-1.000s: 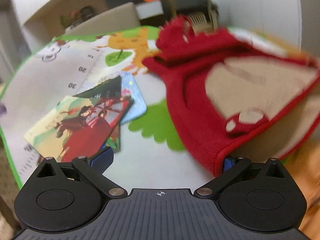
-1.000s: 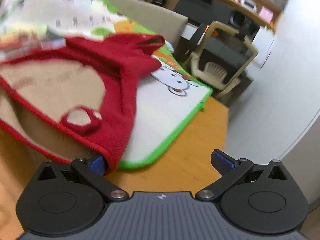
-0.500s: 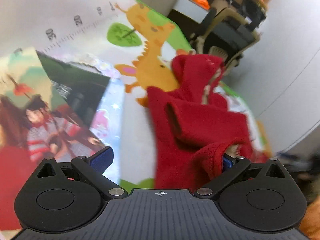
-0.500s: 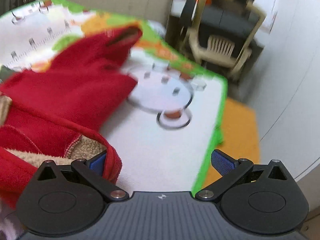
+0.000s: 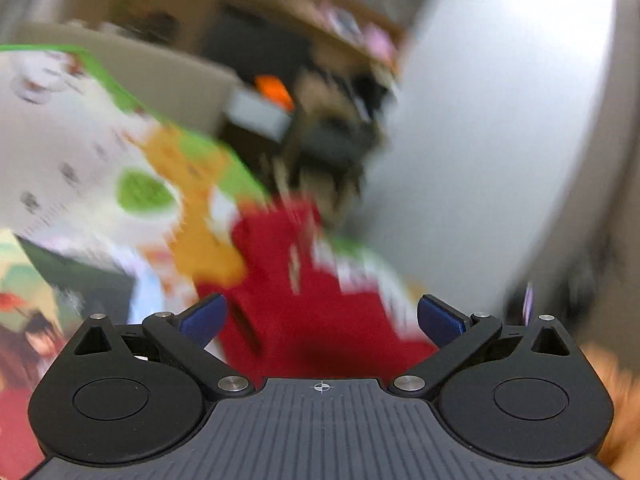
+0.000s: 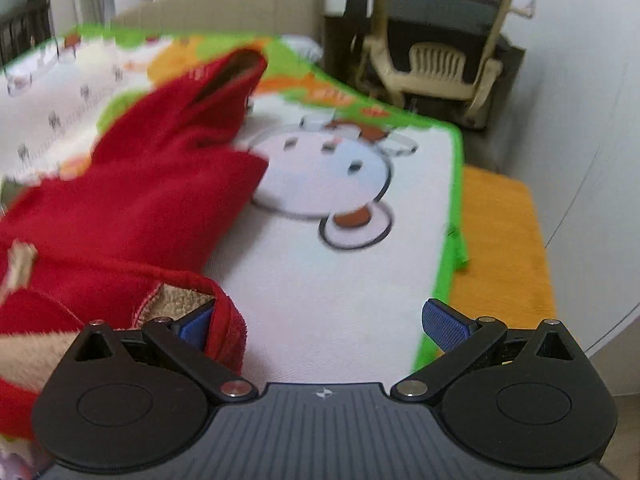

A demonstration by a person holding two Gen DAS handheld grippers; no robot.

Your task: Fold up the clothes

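The left gripper (image 5: 320, 316) hung with jaws spread wide over the red fleece garment (image 5: 316, 320), gripping nothing. The right gripper (image 6: 320, 322) gaped too, fleece draped over its left finger (image 6: 196, 326). The garment lay on the play mat (image 6: 340, 280); motion blur smeared the left view.

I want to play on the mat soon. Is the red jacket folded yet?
Partly. The red jacket lies doubled over on the play mat, its beige lining showing at one edge. Both grippers, left and right, are open and grip nothing. A sleeve sticks out, so more folds are probably left.
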